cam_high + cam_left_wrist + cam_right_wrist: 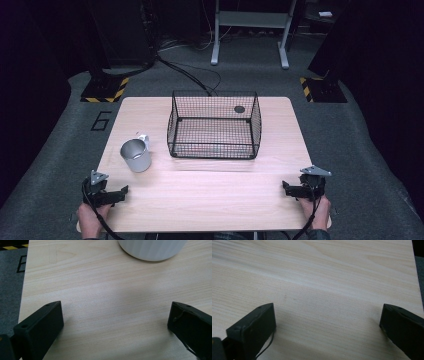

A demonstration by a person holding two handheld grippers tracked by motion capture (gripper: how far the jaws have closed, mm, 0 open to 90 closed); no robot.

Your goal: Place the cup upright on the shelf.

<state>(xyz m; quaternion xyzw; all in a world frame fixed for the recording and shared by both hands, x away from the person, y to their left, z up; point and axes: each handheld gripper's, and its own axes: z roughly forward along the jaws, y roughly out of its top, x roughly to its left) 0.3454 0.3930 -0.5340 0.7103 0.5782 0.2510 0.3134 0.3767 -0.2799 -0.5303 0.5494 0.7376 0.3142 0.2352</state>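
Metal cup point(135, 155) stands upright on the desk point(210, 200), left of the wire basket point(214, 125): likely light, rigid, slippery; grip across its rim. Left hand-held gripper point(112, 195) and right hand-held gripper point(295, 190) both spread, empty.

Wooden table point(200, 200) bears metal cup point(136, 155), wire basket point(214, 125) (black).

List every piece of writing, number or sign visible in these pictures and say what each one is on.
"6": black numeral on the grey floor mat, left of the table.
Black marking on the floor in the left gripper view: cut off by the table edge, not readable there.
Yellow-and-black hazard stripes on the two stand bases: a warning pattern, no words.
Metal cup and wire basket: no readable label.
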